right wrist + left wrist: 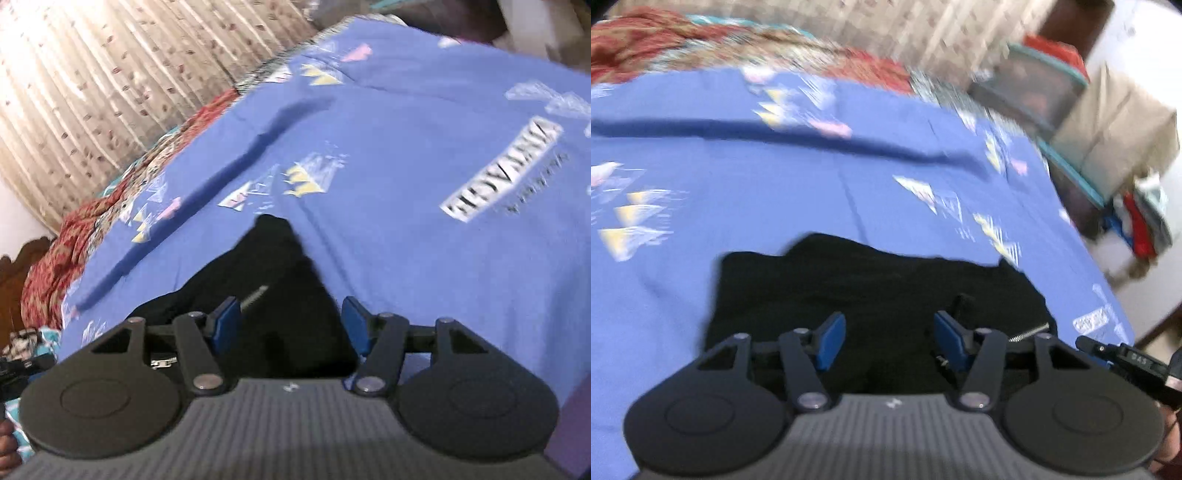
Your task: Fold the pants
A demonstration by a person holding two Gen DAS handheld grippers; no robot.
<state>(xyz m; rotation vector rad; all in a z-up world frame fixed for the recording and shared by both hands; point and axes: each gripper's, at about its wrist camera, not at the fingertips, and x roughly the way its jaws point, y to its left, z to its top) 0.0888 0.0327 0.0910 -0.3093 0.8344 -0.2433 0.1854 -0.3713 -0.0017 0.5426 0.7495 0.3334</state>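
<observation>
Left wrist view has the blue printed bedsheet (775, 177) with the black folded pants (871, 288) bunched near you. Your left gripper (889, 338) and right gripper (290, 326) both gape, empty; pinch one layer and the fold slides apart.

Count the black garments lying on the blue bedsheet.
1. The black pants lie bunched on the blue bedsheet directly ahead of both open grippers, left gripper and right gripper. Part of the pants is hidden behind the grippers.

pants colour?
Black pants, plain as far as the blur shows; clearest in the left wrist view.
</observation>
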